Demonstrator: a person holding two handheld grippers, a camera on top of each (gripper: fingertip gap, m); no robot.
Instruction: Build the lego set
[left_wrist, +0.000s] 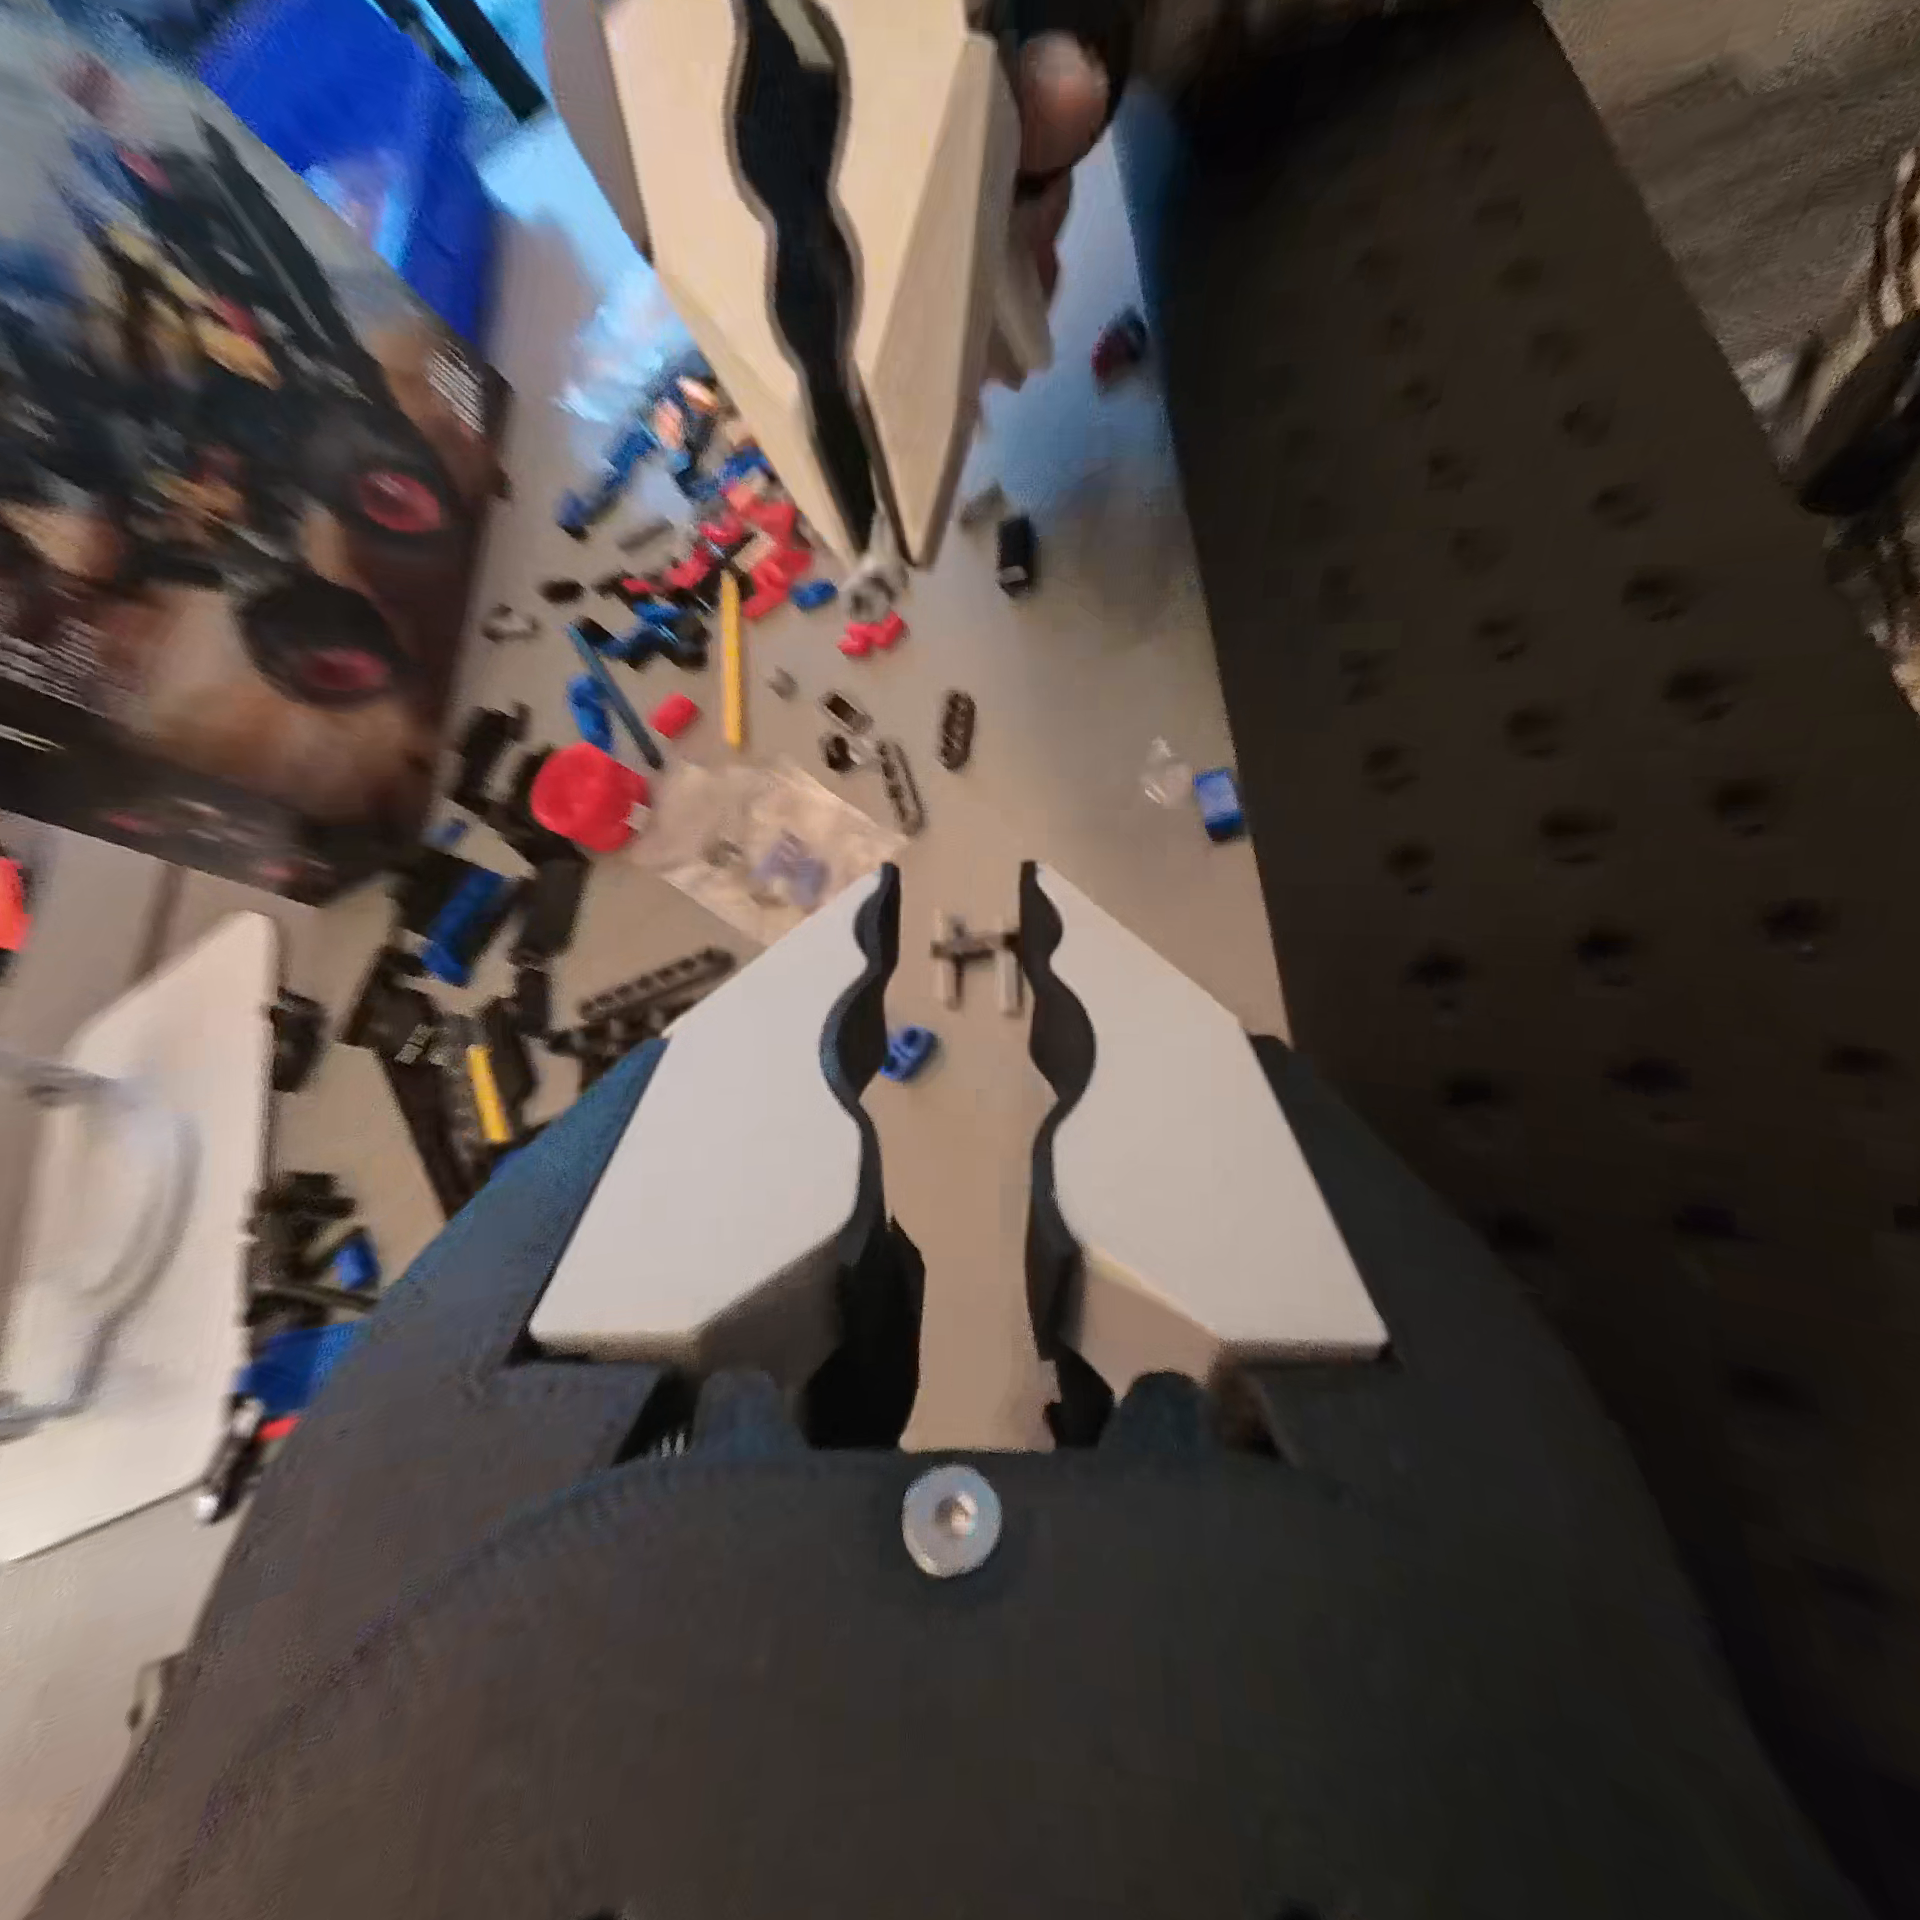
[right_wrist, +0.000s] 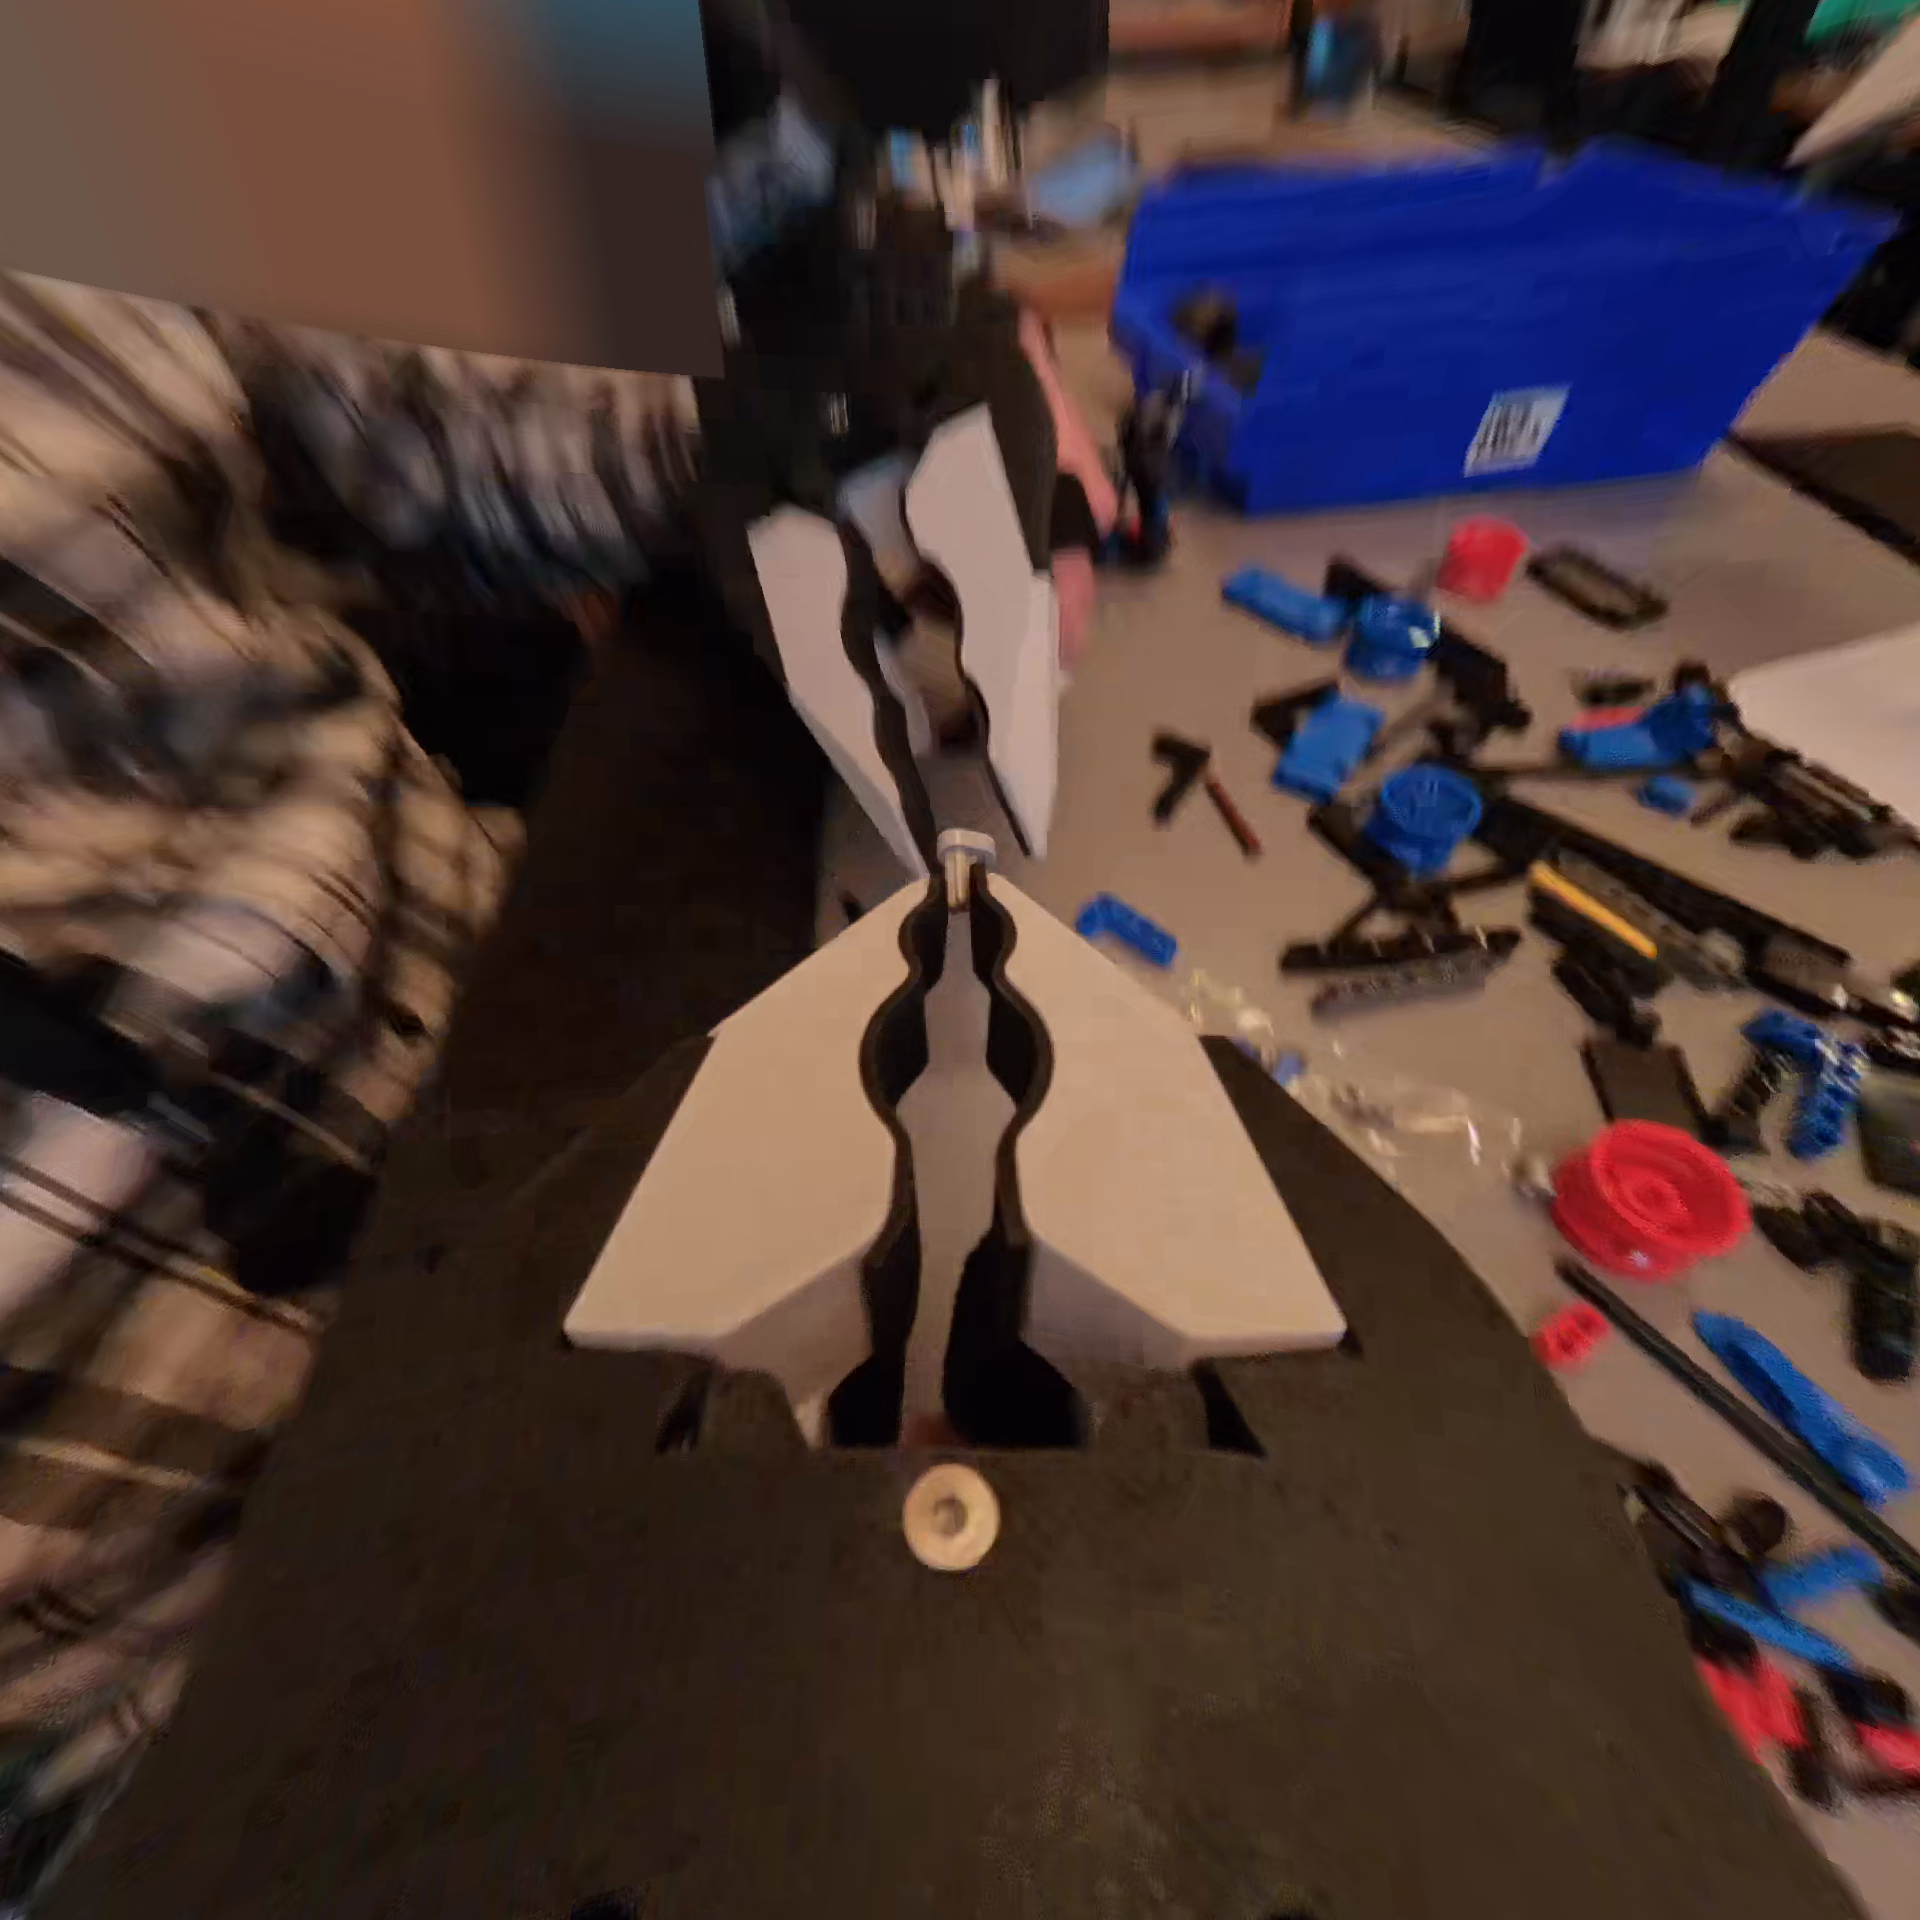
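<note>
Your right gripper (right_wrist: 961, 883) pinches a small grey piece (right_wrist: 964, 847) at its very tips; left gripper (left_wrist: 956, 883) hangs part open, empty, above loose lego parts (left_wrist: 727, 592) (frames blurred). Shallow grip: piece may twist free.

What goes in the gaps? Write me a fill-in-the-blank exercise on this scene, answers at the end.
The right gripper is shut on a small ___ piece.
The left gripper stands ___ and holds nothing.
The big bin at the back is ___.
The largest wheel is ___.
Missing words: grey, open, blue, red.
</note>
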